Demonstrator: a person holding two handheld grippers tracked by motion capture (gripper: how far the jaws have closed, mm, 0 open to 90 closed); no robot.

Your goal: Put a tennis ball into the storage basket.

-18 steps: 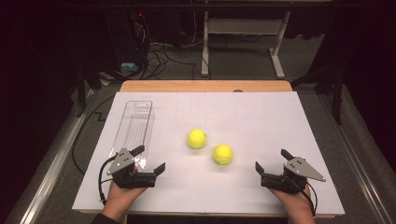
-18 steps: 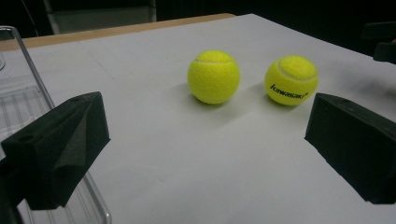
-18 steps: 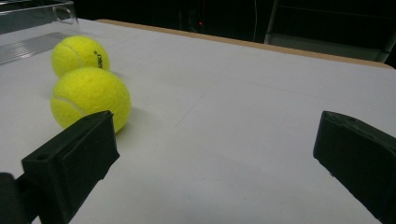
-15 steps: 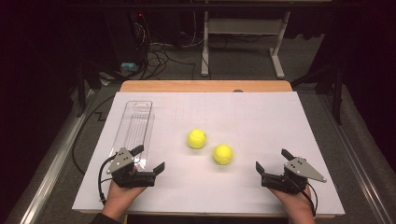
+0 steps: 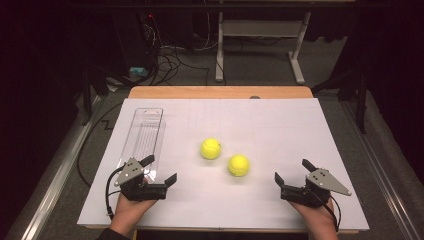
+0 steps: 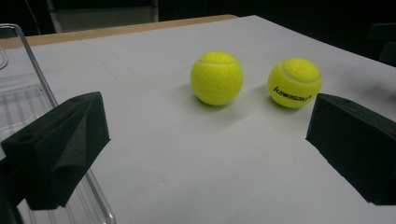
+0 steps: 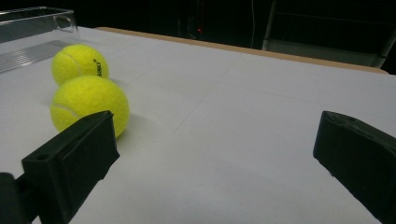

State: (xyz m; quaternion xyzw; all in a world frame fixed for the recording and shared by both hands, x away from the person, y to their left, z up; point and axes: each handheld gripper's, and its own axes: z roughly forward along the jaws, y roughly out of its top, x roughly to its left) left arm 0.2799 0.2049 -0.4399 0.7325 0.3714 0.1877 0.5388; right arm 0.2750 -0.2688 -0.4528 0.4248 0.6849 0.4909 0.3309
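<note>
Left gripper: the left gripper (image 5: 159, 172) rests at the near left of the white table sheet (image 5: 280, 125), jaws spread wide and empty, its far jaw over the near end of the clear plastic tray (image 5: 145, 132). Against the two high views from just before, it has not moved.

Clear plastic tray: it lies lengthwise along the left side of the sheet, nothing in it as far as I can see; in the left gripper view its ribbed floor (image 6: 18, 107) sits just behind the left jaw.

Tennis balls: the left tennis ball (image 5: 210, 148) and the right tennis ball (image 5: 238, 165) lie near each other mid-sheet, apart, well clear of both grippers. Neither has shifted since the earlier pictures.

Left gripper view: both balls sit ahead between the jaws, the left tennis ball (image 6: 216, 77) nearer centre, the right tennis ball (image 6: 294, 82) showing printed lettering.

Right gripper: the right gripper (image 5: 292, 176) sits at the near right, jaws wide apart, holding nothing, also unmoved.

Meaning: nothing has changed, so I judge the work has not started; a likely first step is closing on a ball to carry it to the tray.
</note>
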